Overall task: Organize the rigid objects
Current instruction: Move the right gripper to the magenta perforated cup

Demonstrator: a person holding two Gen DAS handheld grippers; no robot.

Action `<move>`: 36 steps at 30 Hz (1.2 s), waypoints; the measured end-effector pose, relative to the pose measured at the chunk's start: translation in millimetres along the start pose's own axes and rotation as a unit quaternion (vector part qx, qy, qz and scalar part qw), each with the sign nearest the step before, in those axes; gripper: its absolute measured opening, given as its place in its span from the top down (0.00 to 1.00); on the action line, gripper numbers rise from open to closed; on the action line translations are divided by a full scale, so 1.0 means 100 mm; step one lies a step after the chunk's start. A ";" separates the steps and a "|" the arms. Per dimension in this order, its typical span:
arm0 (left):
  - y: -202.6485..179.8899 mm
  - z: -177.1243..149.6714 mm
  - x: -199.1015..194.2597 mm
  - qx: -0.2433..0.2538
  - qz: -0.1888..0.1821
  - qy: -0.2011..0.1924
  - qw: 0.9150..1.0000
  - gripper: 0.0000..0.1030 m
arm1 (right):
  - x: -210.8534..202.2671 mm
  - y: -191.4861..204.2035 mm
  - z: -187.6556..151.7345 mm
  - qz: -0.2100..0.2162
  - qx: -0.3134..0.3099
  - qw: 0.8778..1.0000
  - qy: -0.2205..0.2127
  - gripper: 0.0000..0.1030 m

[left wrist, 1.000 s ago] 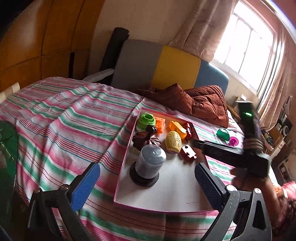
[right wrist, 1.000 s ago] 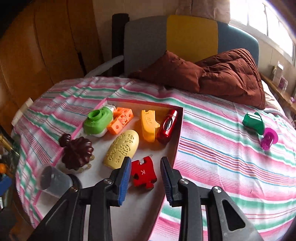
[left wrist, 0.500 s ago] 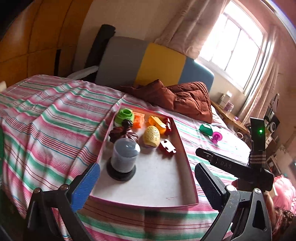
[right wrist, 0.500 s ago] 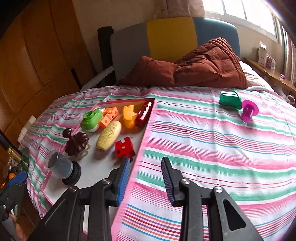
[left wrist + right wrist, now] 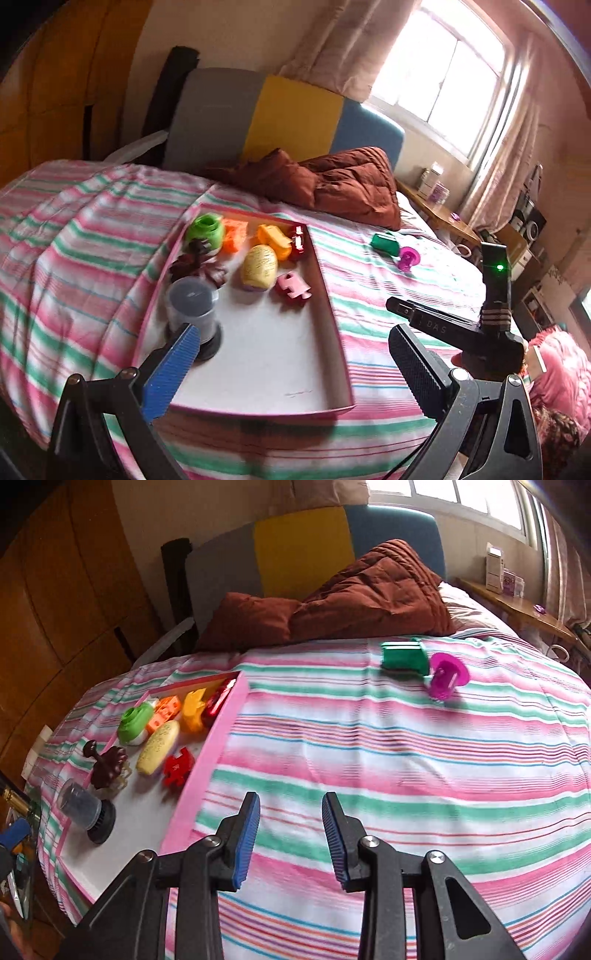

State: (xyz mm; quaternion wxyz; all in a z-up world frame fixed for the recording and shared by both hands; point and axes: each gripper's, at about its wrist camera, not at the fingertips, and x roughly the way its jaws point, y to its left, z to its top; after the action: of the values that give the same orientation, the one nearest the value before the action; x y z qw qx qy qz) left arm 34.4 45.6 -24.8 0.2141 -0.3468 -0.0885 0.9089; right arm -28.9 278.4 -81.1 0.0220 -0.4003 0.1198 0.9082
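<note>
Left gripper (image 5: 291,365): I've got it hanging over the near end of the tray, fingers spread wide, nothing between them.
Right gripper (image 5: 290,834): parked above the bare striped bedspread (image 5: 406,760), just right of the tray's pink wall; jaws apart, nothing held. From the left wrist cam I can see its black body (image 5: 461,328) with a green light on.
Tray (image 5: 332,408): pink rim, white floor, sitting on the bed, all the stuff bunched toward the far end.
Inside the tray: green spool thing (image 5: 206,230), orange block (image 5: 234,234), orange-yellow piece (image 5: 273,238) and shiny red car (image 5: 298,240) along the back; pale yellow oval (image 5: 259,266) and red puzzle-shaped piece (image 5: 293,288) in front of those; dark brown figure (image 5: 195,264) on the left; grey jar on a black base (image 5: 192,314) nearest my left fingers.
Outside the tray: green cup (image 5: 404,659) on its side and magenta piece (image 5: 445,675), touching each other, well apart from the tray, near the brown quilt (image 5: 351,602).
</note>
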 end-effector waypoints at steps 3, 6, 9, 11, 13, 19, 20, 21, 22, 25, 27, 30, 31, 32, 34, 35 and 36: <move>-0.15 0.04 0.07 0.013 -0.008 0.006 1.000 0.00 | 0.00 -0.23 0.09 -0.011 0.009 1.000 -0.004 0.66; -0.30 0.06 0.16 0.023 -0.016 0.019 0.999 0.00 | 0.01 -0.50 0.24 -0.028 0.014 0.999 -0.011 0.66; -0.44 0.07 0.25 0.030 -0.023 0.031 0.999 0.00 | 0.03 -0.80 0.49 -0.047 0.018 0.998 -0.024 0.66; -0.51 0.08 0.30 0.039 -0.023 0.034 0.998 0.00 | 0.07 -0.98 0.68 -0.063 0.020 0.997 -0.030 0.66; -0.58 0.09 0.35 0.046 -0.020 0.041 0.998 0.00 | 0.14 -1.15 0.87 -0.075 0.023 0.996 -0.033 0.66; -0.65 0.10 0.48 0.055 -0.015 0.060 0.997 0.00 | 0.56 -1.46 1.25 -0.087 0.034 0.996 0.005 0.66; -0.66 0.11 0.49 0.057 -0.013 0.060 0.996 0.00 | 0.63 -1.49 1.26 -0.085 0.036 0.996 0.015 0.66; -0.67 0.11 0.50 0.058 -0.009 0.061 0.996 0.00 | 0.70 -1.52 1.28 -0.083 0.039 0.996 0.019 0.66; -0.68 0.12 0.51 0.059 -0.008 0.062 0.996 0.00 | 0.75 -1.55 1.29 -0.080 0.044 0.996 0.024 0.66; -0.70 0.14 0.53 0.061 -0.005 0.063 0.996 0.00 | 0.84 -1.79 1.30 -0.030 0.105 0.993 0.032 0.66; -0.72 0.15 0.56 0.061 -0.006 0.064 0.996 0.00 | 0.84 -2.06 1.26 0.015 0.187 0.982 0.028 0.66; -0.78 0.15 0.61 0.064 -0.010 0.069 0.996 0.00 | 0.83 -2.43 1.16 0.061 0.293 0.954 0.020 0.66; -0.80 0.16 0.61 0.065 -0.013 0.069 0.995 0.00 | 0.81 -2.52 1.13 0.060 0.311 0.949 0.015 0.66; -0.83 0.16 0.62 0.068 -0.015 0.069 0.995 0.00 | 0.77 -2.58 1.11 0.057 0.320 0.946 0.008 0.66; -0.87 0.16 0.64 0.075 -0.017 0.068 0.995 0.00 | 0.67 -2.62 1.07 0.043 0.318 0.947 0.001 0.65; -0.89 0.16 0.65 0.077 -0.017 0.067 0.995 0.00 | 0.63 -2.61 1.06 0.036 0.307 0.951 -0.001 0.65; -0.91 0.16 0.67 0.078 -0.018 0.068 0.994 0.00 | 0.59 -2.58 1.04 0.028 0.296 0.955 -0.004 0.65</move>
State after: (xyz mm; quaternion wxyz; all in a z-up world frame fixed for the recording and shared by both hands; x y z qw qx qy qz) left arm 8.9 156.9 -24.5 0.2621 -0.3879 -0.0086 0.8836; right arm -109.0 549.8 -107.9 0.1147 -0.3687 0.3942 0.8340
